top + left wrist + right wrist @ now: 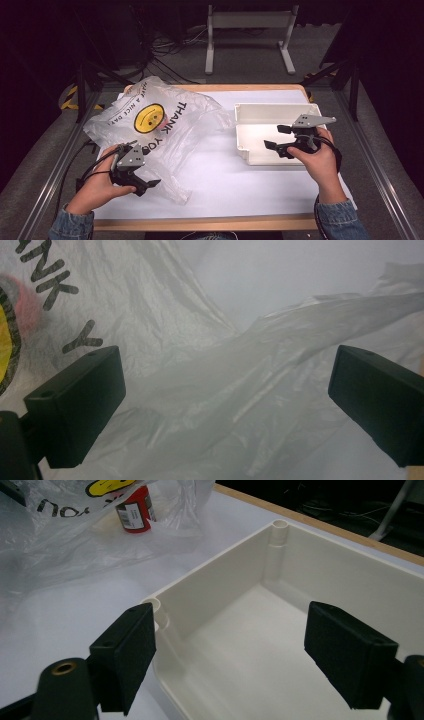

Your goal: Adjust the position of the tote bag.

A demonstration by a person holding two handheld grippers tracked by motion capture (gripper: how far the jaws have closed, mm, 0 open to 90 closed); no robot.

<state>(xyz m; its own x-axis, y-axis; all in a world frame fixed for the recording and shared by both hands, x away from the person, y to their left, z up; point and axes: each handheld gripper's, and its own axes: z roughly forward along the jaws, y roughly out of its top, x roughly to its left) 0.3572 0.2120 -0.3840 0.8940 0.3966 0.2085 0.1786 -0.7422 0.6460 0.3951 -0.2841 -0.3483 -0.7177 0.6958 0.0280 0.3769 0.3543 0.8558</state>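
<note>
A translucent plastic bag [165, 125] with a yellow smiley and "THANK YOU" print lies crumpled on the left half of the white table. My left gripper [142, 166] is open at the bag's near edge. In the left gripper view its jaws stand wide apart over the bag's twisted handle [280, 340], touching nothing. A red can [134, 511] stands inside the bag's mouth. An empty white bin [250, 112] sits at the right. My right gripper [278, 137] hovers open over the bin's near left part, its jaws spanning the bin's left wall [215, 580].
The table top [220, 185] is covered in white with a wooden edge [200, 222]. Metal rails run along both sides. A white stand [247, 22] and cables lie on the floor beyond the far edge.
</note>
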